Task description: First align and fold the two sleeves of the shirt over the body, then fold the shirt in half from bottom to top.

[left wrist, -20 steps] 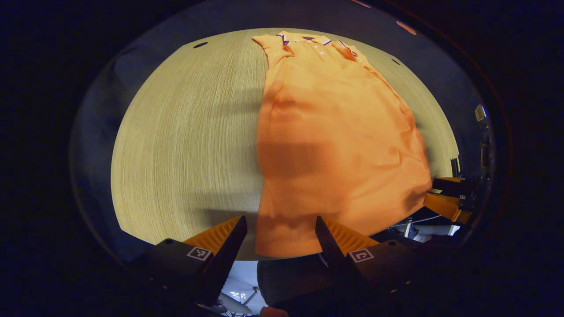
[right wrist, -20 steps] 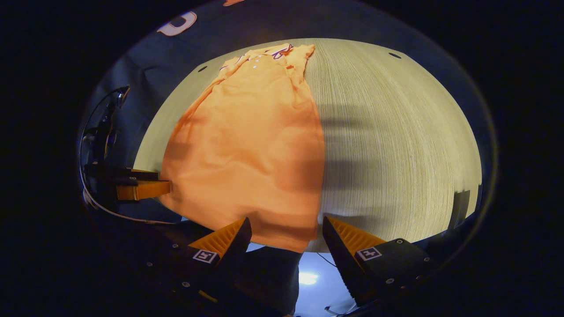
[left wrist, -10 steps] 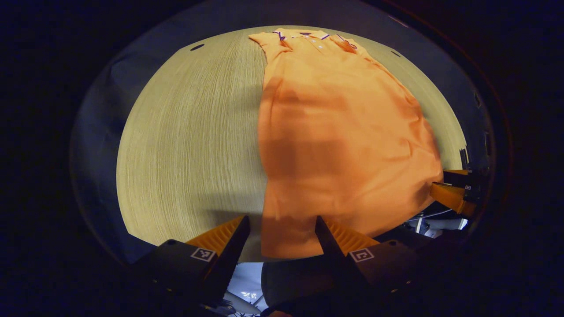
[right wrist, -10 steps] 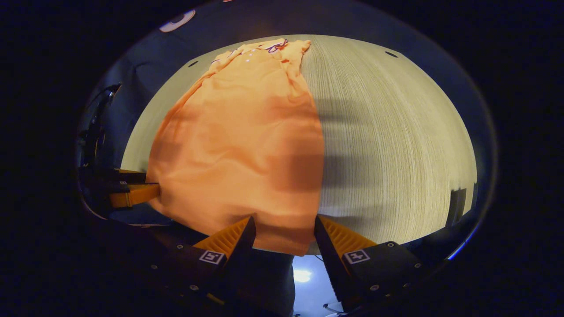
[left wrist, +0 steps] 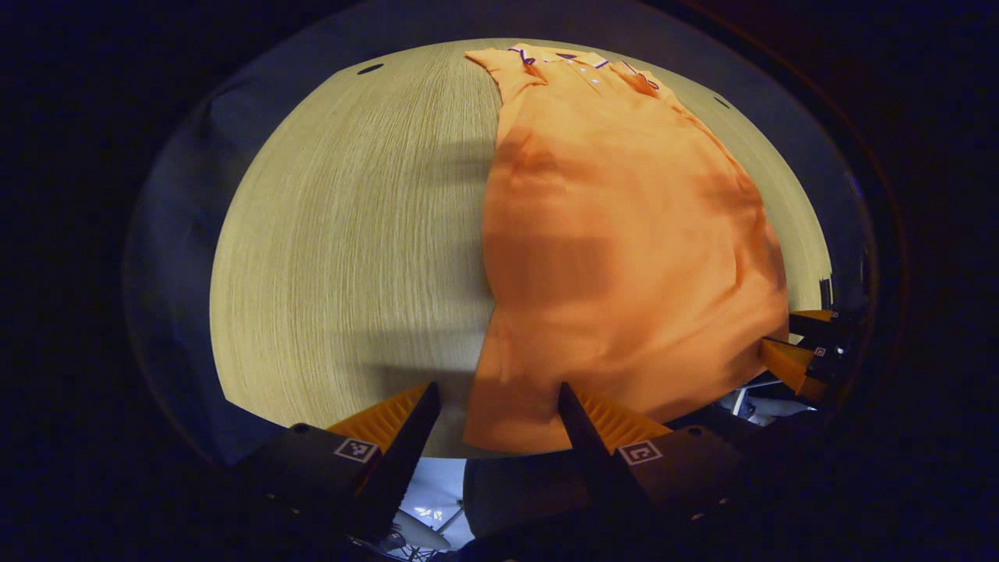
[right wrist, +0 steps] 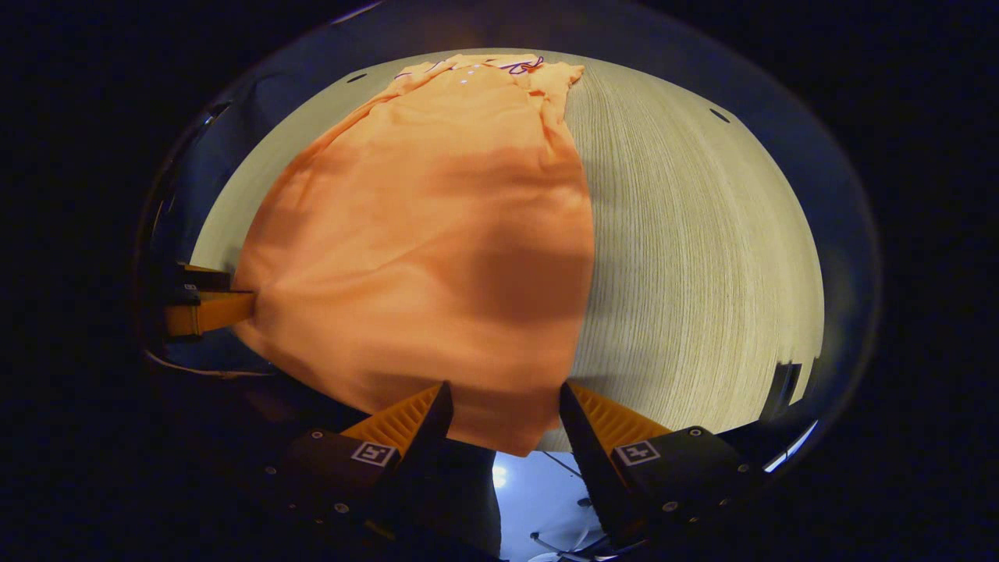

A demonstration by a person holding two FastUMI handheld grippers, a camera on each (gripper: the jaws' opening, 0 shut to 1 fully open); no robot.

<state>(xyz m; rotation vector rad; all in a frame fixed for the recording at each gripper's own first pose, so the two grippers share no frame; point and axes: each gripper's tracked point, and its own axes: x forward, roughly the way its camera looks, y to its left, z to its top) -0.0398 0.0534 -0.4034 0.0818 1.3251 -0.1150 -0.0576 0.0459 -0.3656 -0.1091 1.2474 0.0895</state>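
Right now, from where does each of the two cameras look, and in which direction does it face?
Left gripper view: rides on the left gripper, near the table's front edge, facing along the orange shirt toward its collar; its own two fingers stand apart around the hem corner, and the right gripper shows at the far side.
Right gripper view: rides on the right gripper at the other hem corner, facing the same way; its fingers stand apart, and the left gripper shows beside the shirt.
Shared: shirt, table, both grippers.

An orange shirt point(left wrist: 624, 234) lies on the wooden table point(left wrist: 351, 234).
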